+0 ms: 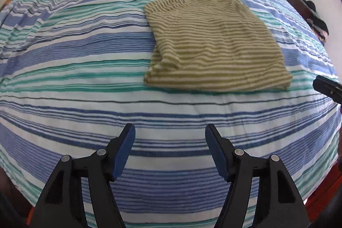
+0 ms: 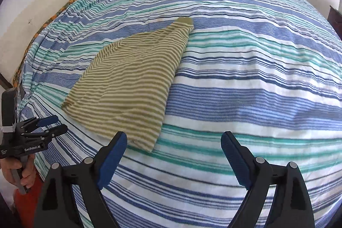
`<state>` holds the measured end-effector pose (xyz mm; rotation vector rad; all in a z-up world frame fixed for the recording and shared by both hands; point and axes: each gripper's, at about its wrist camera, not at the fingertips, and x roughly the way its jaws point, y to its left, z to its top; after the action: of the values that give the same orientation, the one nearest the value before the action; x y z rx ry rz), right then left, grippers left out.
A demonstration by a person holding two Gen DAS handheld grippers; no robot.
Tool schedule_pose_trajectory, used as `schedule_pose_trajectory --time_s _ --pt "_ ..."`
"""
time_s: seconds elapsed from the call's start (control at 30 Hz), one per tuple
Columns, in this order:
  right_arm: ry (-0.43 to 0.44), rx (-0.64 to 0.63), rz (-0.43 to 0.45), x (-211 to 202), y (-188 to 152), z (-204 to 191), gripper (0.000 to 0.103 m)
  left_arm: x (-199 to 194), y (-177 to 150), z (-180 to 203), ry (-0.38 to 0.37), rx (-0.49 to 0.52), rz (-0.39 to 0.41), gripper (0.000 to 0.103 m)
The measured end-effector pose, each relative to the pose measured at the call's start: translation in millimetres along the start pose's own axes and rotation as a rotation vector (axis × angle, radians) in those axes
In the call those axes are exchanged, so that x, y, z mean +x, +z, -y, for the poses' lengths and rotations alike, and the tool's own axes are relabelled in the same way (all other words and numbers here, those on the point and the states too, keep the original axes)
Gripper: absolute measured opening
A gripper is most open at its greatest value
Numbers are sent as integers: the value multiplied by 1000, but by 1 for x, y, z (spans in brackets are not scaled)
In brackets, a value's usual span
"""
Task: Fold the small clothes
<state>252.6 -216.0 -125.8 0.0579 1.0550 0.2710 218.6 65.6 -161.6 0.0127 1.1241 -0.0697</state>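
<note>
Folded cloth lies on the bed: an olive-and-cream striped garment (image 1: 213, 46), doubled over into a rough rectangle, flat on the blue, green and white striped bedspread (image 1: 85, 57). It sits toward the middle of the bed, clear of both tools.

Neither tool holds anything. The left gripper (image 1: 170, 131) hovers over bare bedspread with its blue-padded jaws spread wide and only striped sheet showing between them. From its own camera the garment lies ahead and a little to the right, well apart from the fingertips, with a band of bedspread between them. At the right edge of that view a dark tip of the right gripper (image 1: 327, 87) pokes in, just beside the garment's near right corner but not touching it.

From the right wrist view, the right gripper (image 2: 174, 138) also stands with jaws wide apart and empty. Here the garment (image 2: 132, 82) spreads ahead and to the left, and its nearest corner points down toward the gap between the jaws, close to the left finger (image 2: 115, 149); I cannot tell whether the finger overlaps the cloth or merely sits above it.

Far left in that same view, the left gripper (image 2: 53, 124) appears side-on, gripped by a person's hand (image 2: 21, 174), beside the garment's left corner.
</note>
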Motion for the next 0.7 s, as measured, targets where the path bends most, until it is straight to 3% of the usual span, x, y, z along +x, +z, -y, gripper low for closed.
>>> schedule_pose_trajectory --time_s 0.1,0.17,0.27,0.37,0.47,0.7 --pt "-41 -18 48 -36 -42 -19 95 -40 -26 20 117 53 82 91" --pt "-80 -58 75 -58 -56 -43 99 -68 -27 24 129 50 144 99" --pt "-86 -92 101 -90 -73 -72 99 -98 -29 23 130 18 186 99" --pt "-104 -141 114 -112 -86 -96 100 -120 -33 22 201 2 198 100" --pt "-120 -164 115 -129 -89 -112 100 -138 -42 22 207 -10 215 100" --pt "-132 -148 106 -145 -91 -127 100 -158 -55 21 153 -49 131 99"
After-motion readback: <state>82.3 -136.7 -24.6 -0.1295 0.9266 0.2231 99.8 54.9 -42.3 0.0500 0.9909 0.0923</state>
